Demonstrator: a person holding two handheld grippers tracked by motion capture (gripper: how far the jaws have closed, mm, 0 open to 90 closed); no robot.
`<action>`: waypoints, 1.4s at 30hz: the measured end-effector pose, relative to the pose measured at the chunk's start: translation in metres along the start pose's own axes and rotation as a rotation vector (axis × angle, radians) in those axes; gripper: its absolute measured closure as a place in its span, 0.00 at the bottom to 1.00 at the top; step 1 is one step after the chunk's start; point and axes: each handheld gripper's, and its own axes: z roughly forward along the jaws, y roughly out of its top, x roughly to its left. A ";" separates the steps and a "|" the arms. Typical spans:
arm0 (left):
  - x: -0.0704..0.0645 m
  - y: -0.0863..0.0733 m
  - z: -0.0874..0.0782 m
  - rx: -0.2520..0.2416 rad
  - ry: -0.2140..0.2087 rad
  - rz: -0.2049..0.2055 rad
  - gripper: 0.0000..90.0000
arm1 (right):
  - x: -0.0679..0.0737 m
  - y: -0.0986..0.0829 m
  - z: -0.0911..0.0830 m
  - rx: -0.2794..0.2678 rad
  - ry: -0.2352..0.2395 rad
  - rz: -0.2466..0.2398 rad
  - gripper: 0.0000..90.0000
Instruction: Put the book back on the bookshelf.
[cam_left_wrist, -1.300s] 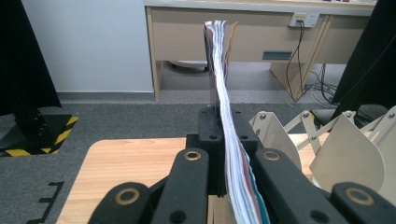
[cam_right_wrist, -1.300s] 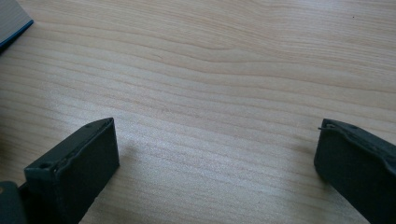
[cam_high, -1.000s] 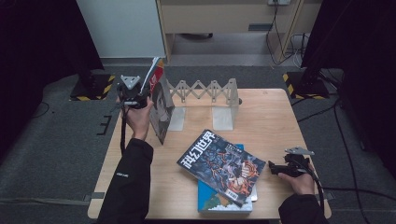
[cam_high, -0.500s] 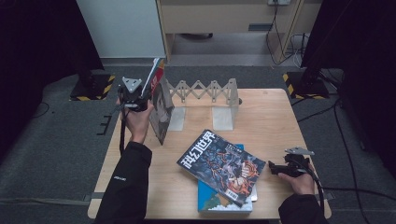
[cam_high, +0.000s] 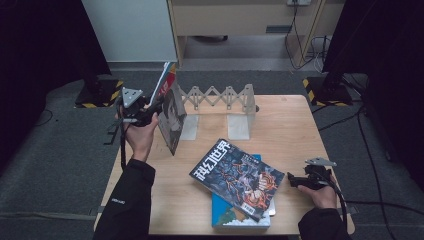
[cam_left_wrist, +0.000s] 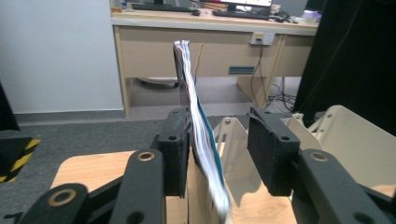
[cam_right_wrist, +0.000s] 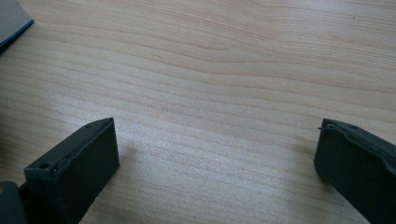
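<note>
Holding the upright magazine (cam_high: 172, 117) at the far left of the bench (cam_high: 290, 125), you had your left gripper (cam_high: 150, 111) around its outer edge. In the left gripper view the jaws stood partly open, one pad against the pages (cam_left_wrist: 198, 135) and the other well clear, so the magazine was steadied rather than pinched. It stood on its lower edge, leaning slightly, just left of the folding book rack (cam_high: 220, 102), probably so it could slide into a slot there. Your right gripper (cam_high: 300, 180) rested low at the near right, with its jaws wide apart over bare wood and nothing between them, likely waiting its turn. Just to its left lay another magazine (cam_high: 237, 179) flat on a blue book (cam_high: 225, 217), stacked near you, seemingly the next ones for the rack.
</note>
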 end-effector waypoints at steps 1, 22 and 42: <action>0.002 -0.002 -0.002 -0.009 -0.017 -0.006 0.59 | 0.000 0.000 0.000 0.000 0.000 0.000 0.00; 0.023 -0.045 -0.057 0.039 -0.118 -0.019 0.34 | 0.000 0.000 0.000 -0.001 -0.001 0.001 0.00; -0.003 -0.131 -0.040 0.278 -0.269 0.057 0.34 | 0.000 -0.001 -0.002 -0.010 -0.012 0.004 0.06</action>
